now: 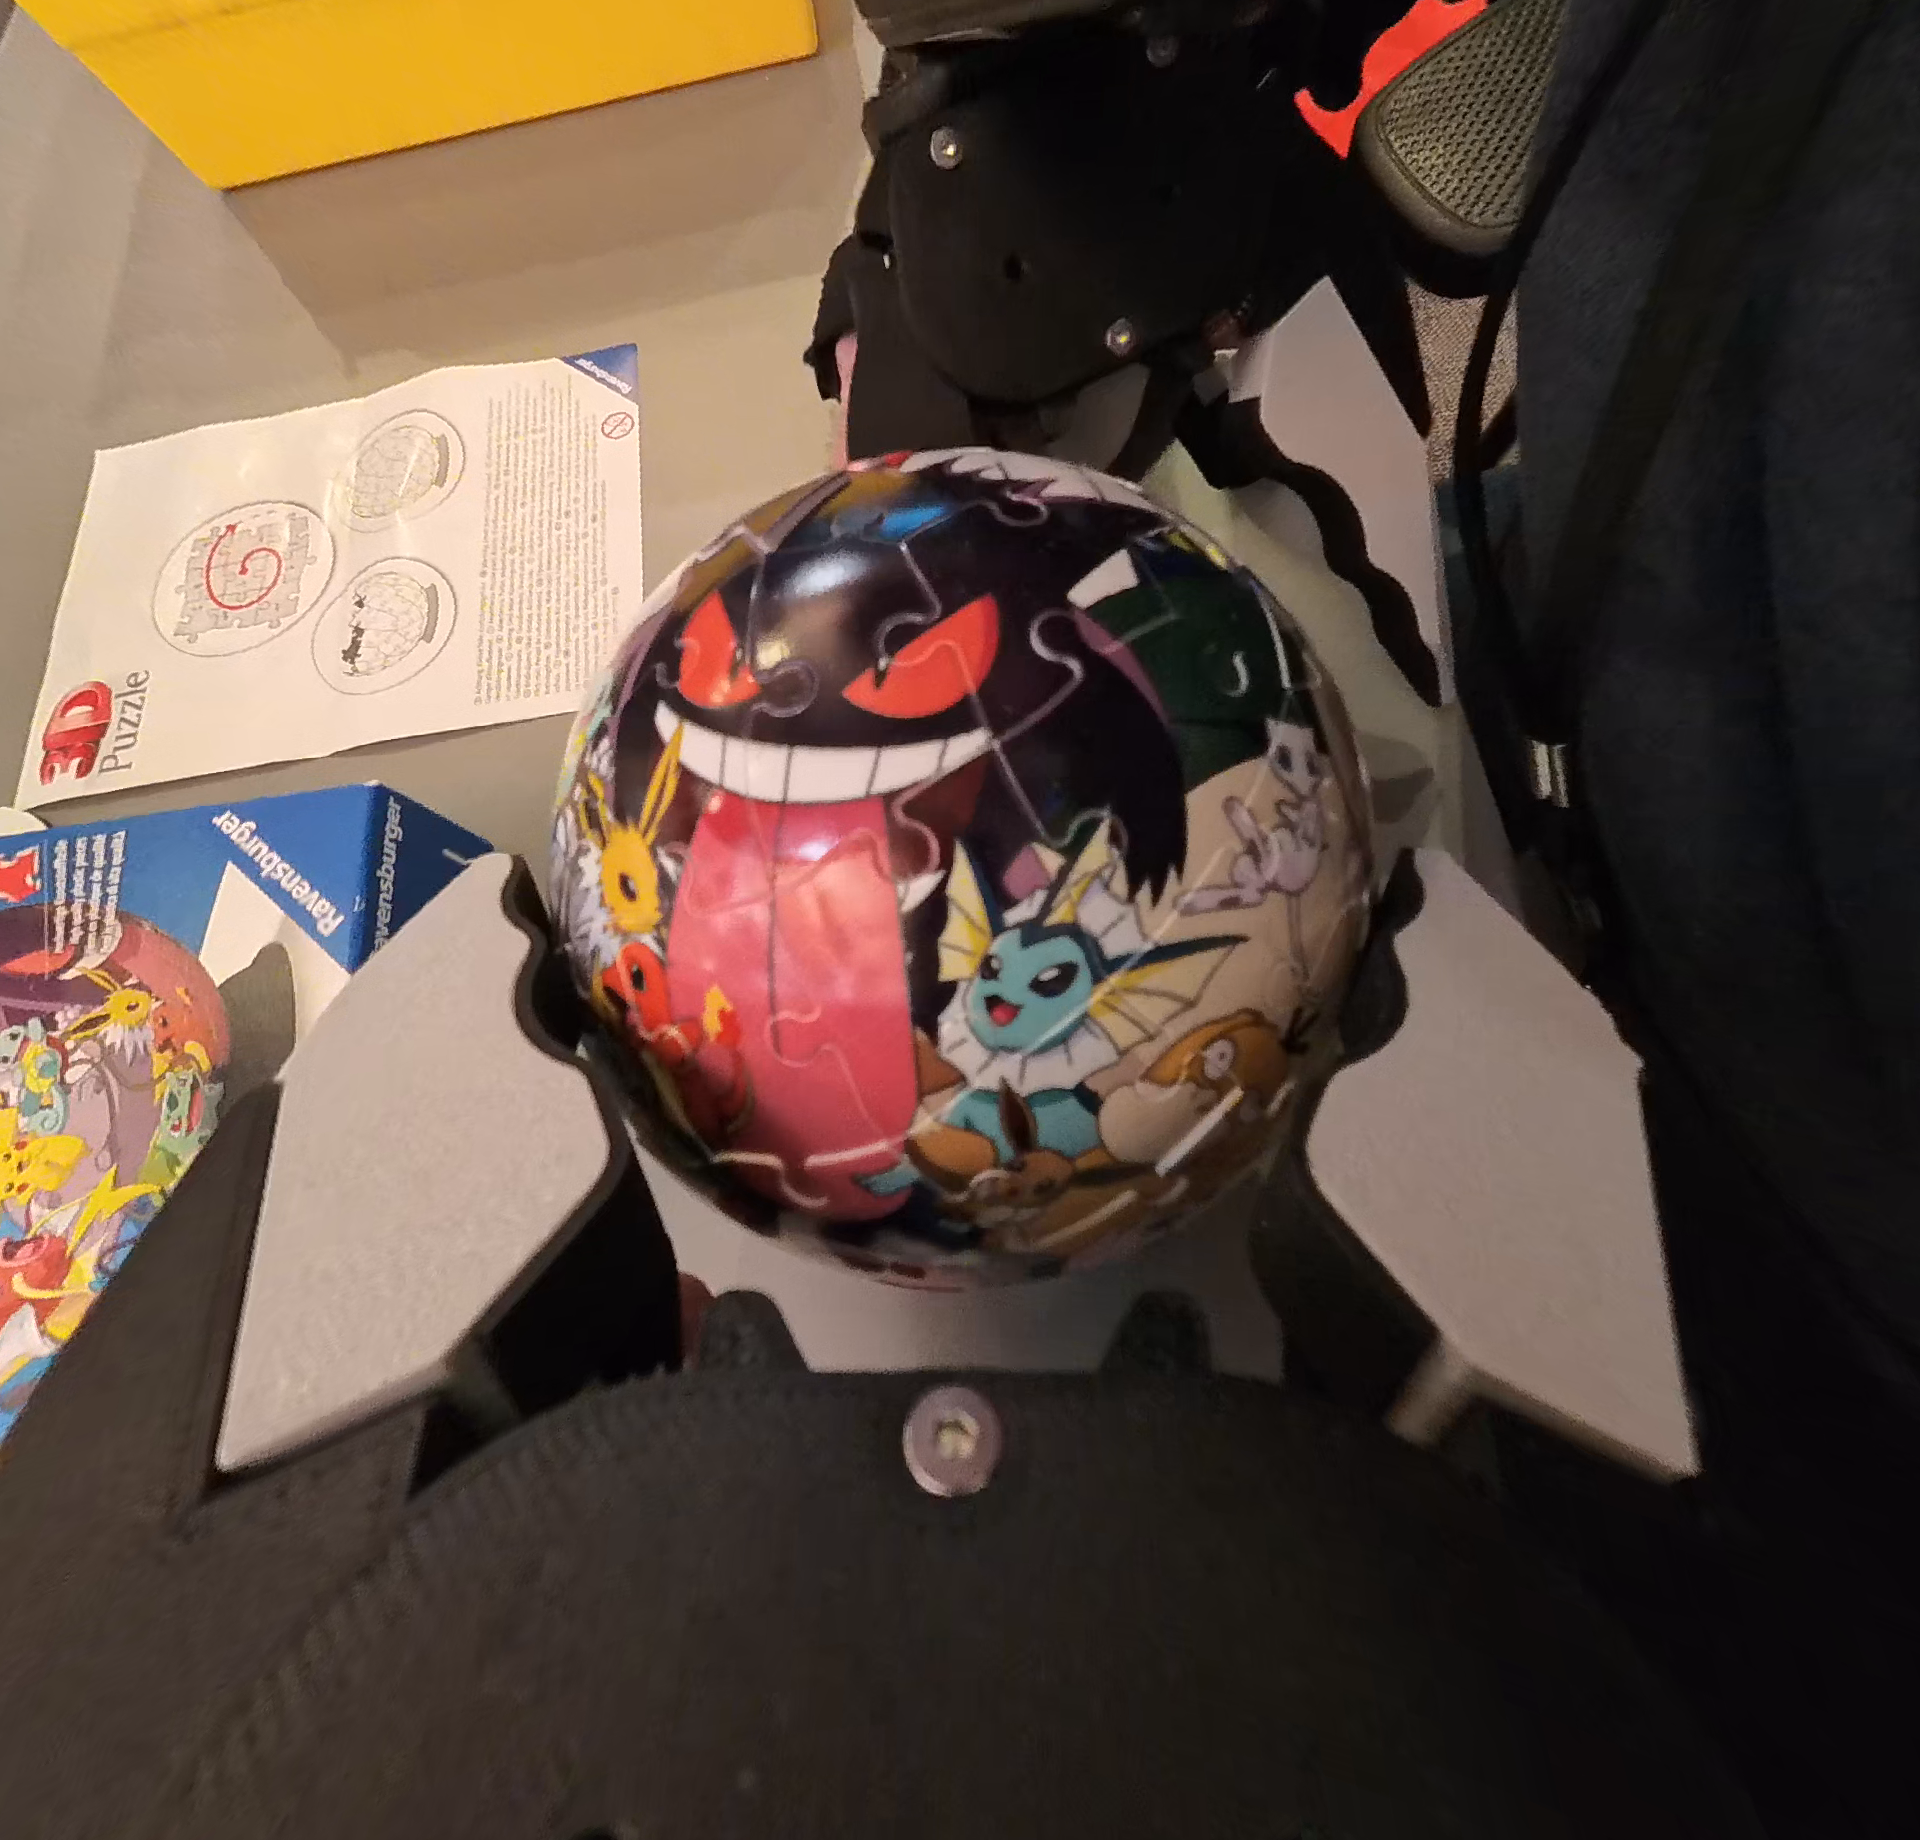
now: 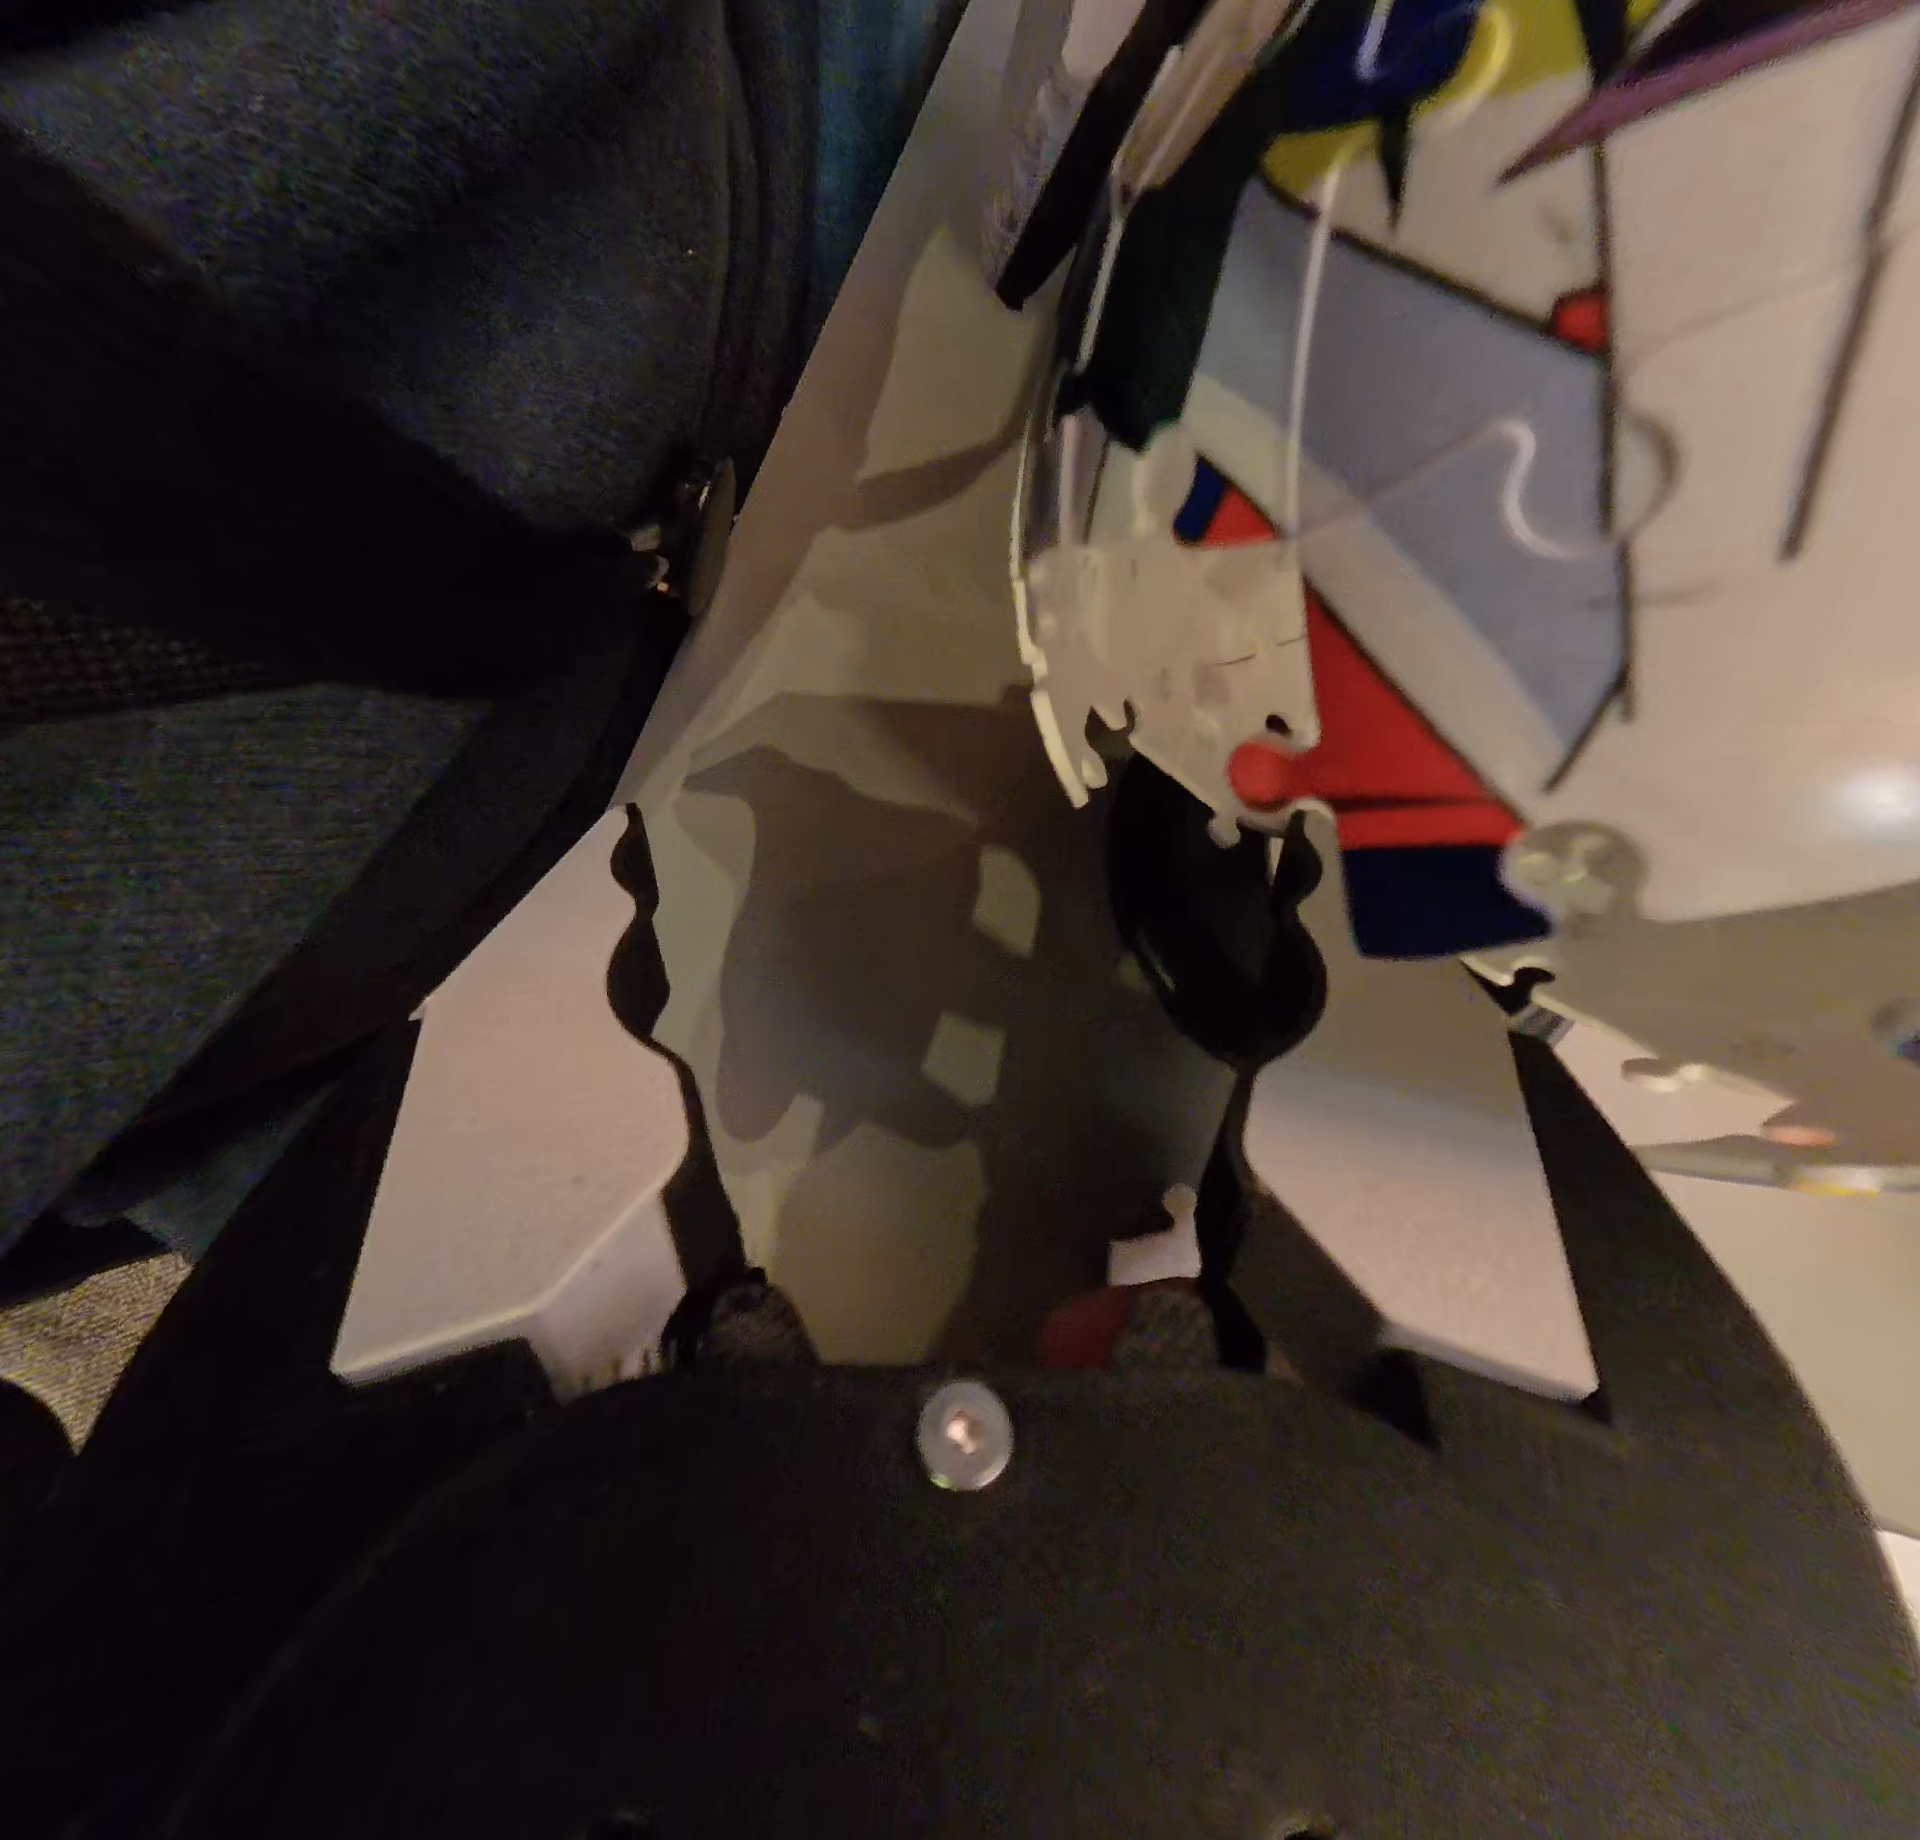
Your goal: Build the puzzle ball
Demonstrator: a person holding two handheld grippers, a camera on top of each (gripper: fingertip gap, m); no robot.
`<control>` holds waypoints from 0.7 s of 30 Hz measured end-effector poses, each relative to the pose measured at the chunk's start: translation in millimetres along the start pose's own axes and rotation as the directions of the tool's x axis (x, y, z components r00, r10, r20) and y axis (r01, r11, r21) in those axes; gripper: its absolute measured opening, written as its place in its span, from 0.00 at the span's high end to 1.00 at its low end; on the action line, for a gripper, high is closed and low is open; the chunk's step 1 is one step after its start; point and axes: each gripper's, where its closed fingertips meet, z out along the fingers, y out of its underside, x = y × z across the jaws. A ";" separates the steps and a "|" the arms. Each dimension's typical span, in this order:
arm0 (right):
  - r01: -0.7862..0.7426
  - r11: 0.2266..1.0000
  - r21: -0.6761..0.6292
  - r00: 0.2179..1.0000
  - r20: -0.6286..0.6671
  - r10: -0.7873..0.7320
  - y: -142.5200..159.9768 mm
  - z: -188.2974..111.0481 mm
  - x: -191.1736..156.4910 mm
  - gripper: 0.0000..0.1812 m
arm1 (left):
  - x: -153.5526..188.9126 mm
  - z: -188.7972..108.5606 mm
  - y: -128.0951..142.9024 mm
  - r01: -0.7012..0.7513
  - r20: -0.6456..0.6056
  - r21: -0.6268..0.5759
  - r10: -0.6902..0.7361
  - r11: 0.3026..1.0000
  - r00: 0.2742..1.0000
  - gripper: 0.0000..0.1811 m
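Black gripper body fills the foreground of the left wrist view, and just beyond it the left gripper (image 1: 961,938) has its fingers clamped on either side of the puzzle ball (image 1: 966,855), held above the grey table (image 1: 260,304). From the right wrist view, the right gripper (image 2: 961,959) sits just beside the ball's open edge (image 2: 1143,647) with fingers apart; a small piece (image 2: 1148,1234) seems lodged low by one finger, though blur leaves that unsure. A steady left hold and a gentle, square press should seat a piece best. Nearby lie an instruction sheet (image 1: 343,564), a blue box (image 1: 156,959) and a yellow box (image 1: 416,34).
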 end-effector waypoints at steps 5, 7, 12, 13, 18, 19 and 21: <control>0.011 1.000 0.009 1.000 -0.012 -0.011 3.0 -6.2 0.3 0.36 | 0.1 4.1 -1.1 -0.011 -0.025 -0.034 0.010 0.999 1.000 0.21; 0.015 1.000 0.009 1.000 -0.007 -0.015 5.8 -10.1 -1.2 0.36 | -0.8 5.1 -1.2 -0.015 -0.031 -0.046 0.014 0.999 0.999 0.21; 0.014 1.000 0.014 1.000 0.003 -0.014 14.0 -20.7 -5.9 0.37 | -2.6 8.4 -2.8 -0.011 -0.042 -0.056 0.009 0.998 0.999 0.21; 0.017 1.000 0.020 1.000 0.002 -0.017 14.6 -22.8 -7.1 0.37 | -2.8 9.1 -3.3 -0.007 -0.041 -0.058 0.005 0.998 0.999 0.21; 0.015 0.998 0.064 1.000 -0.005 -0.015 13.6 -32.1 -12.6 0.38 | -2.5 11.6 -4.2 0.016 -0.036 -0.081 -0.019 0.997 0.999 0.21; 0.011 0.998 0.068 1.000 -0.007 -0.011 14.4 -32.8 -12.7 0.38 | -2.1 11.8 -4.7 0.029 -0.035 -0.081 -0.032 0.996 0.999 0.21; 0.017 0.997 0.070 1.000 -0.007 -0.017 15.9 -33.2 -13.9 0.38 | -2.9 13.1 -3.9 0.048 -0.014 -0.093 -0.050 0.995 0.999 0.21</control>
